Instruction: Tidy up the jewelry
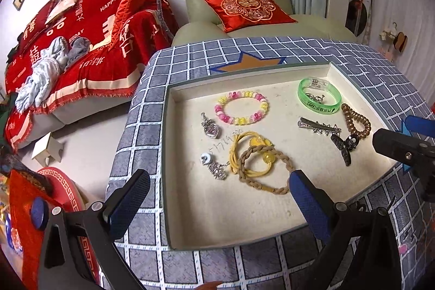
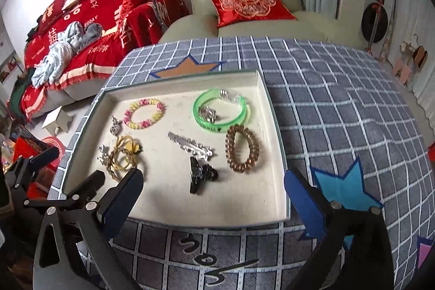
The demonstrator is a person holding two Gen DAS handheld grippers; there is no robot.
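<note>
both tongs [image 1: 218, 188] [image 2: 213, 185] gape empty; tray [image 1: 174, 154] holds bead bracelet [image 1: 241, 107], green bangle [image 1: 319, 95]

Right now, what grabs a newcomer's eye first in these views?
Probably the shallow cream tray on the grey checked tablecloth, scattered with jewelry: a translucent green bangle at its far right, a pink-and-yellow beaded bracelet at far left, a black claw hair clip nearer. Behind, the bright red blanket-covered sofa stands out. Both grippers hover open.
</note>
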